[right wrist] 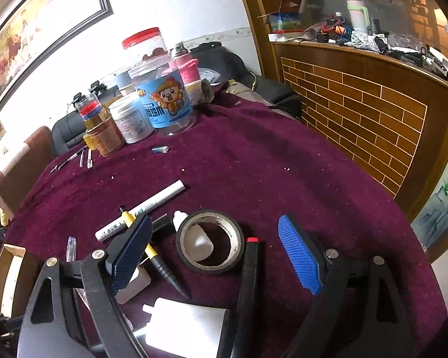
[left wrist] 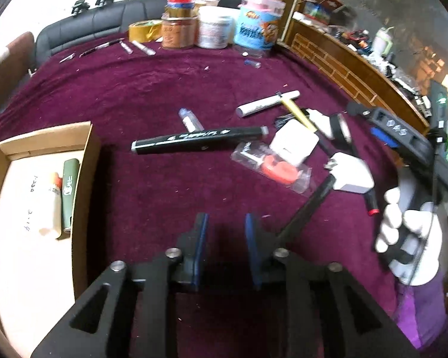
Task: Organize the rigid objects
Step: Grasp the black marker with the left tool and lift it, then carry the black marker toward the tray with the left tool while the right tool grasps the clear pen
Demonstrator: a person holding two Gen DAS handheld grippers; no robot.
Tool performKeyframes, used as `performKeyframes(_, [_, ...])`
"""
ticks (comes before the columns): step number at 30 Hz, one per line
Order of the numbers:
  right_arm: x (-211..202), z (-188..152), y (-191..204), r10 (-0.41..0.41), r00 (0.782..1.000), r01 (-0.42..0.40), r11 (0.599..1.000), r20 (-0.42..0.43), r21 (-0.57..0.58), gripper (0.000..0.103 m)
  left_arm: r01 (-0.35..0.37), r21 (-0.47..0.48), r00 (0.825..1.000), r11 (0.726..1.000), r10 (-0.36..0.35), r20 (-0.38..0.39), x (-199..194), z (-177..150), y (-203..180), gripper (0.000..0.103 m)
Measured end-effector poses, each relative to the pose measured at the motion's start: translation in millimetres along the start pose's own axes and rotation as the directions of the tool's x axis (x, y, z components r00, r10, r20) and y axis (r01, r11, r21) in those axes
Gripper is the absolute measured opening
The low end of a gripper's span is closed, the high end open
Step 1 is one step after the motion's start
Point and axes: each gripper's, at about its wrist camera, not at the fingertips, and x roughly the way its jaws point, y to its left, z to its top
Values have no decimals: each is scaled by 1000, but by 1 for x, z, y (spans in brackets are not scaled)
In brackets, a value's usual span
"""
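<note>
A cardboard box (left wrist: 86,161) at the left holds a green lighter (left wrist: 69,192) and a cream tube (left wrist: 54,205). Loose items lie on the maroon cloth: a black marker (left wrist: 198,139), a white marker (left wrist: 267,103), white adapters (left wrist: 294,144), a bagged orange item (left wrist: 273,168). My left gripper (left wrist: 226,223) is open and empty above bare cloth, right of the box. My right gripper (right wrist: 215,238) is open wide above a roll of black tape (right wrist: 210,240) with a white bottle inside it, a black-red pen (right wrist: 249,280) and a white adapter (right wrist: 185,325).
Jars and tubs (left wrist: 212,21) and a yellow tape roll (left wrist: 145,29) stand at the table's far edge, with thin pens (left wrist: 104,46) beside them. A wooden brick-patterned counter (right wrist: 358,107) borders the right. A black sofa (left wrist: 83,26) lies behind.
</note>
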Motion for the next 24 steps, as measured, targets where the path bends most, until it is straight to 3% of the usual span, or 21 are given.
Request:
performKeyframes(4, [1, 0, -1, 3, 1000, -3, 1000, -3, 6, 87, -54, 46, 998, 997, 52, 35, 2, 9, -5, 23])
performKeyframes(5, [2, 0, -1, 5, 1000, -5, 1000, -8, 7, 87, -81, 97, 996, 992, 77, 43, 3, 16, -12, 27])
performKeyframes(6, [3, 0, 0, 8, 1000, -8, 1000, -13, 7, 87, -116, 158, 993, 981, 109, 51, 6, 22, -18, 43])
performKeyframes(8, [4, -1, 0, 10, 1000, -10, 1000, -21, 7, 87, -201, 316, 979, 927, 183, 87, 18, 36, -29, 57])
performKeyframes(10, [4, -1, 1, 5, 1000, -5, 1000, -19, 5, 87, -275, 434, 961, 858, 251, 114, 35, 49, -30, 57])
performKeyframes(12, [4, -1, 1, -1, 1000, 1, 1000, -13, 3, 87, -310, 476, 950, 823, 291, 115, 50, 63, -24, 57])
performKeyframes(15, [8, -1, 2, -7, 1000, 7, 1000, -28, -2, 87, -237, 514, 963, 825, 268, 13, 76, 76, -14, 64])
performKeyframes(17, [11, -2, 3, -14, 999, 14, 1000, -40, -8, 87, -208, 504, 971, 838, 239, 4, 78, 75, -11, 62])
performKeyframes(18, [12, -2, 3, -17, 999, 16, 1000, -46, -11, 87, -193, 485, 974, 853, 226, -10, 77, 76, -10, 46])
performKeyframes(19, [13, -2, 3, -19, 999, 18, 1000, -47, -11, 87, -161, 454, 979, 876, 201, -40, 75, 77, -9, 42])
performKeyframes(21, [13, -2, 3, -23, 999, 22, 1000, -48, -9, 87, -147, 442, 979, 885, 193, -60, 71, 71, -12, 11])
performKeyframes(24, [15, -3, 2, -25, 998, 25, 1000, -58, -5, 87, -75, 375, 989, 924, 118, -92, 57, 56, -11, 11])
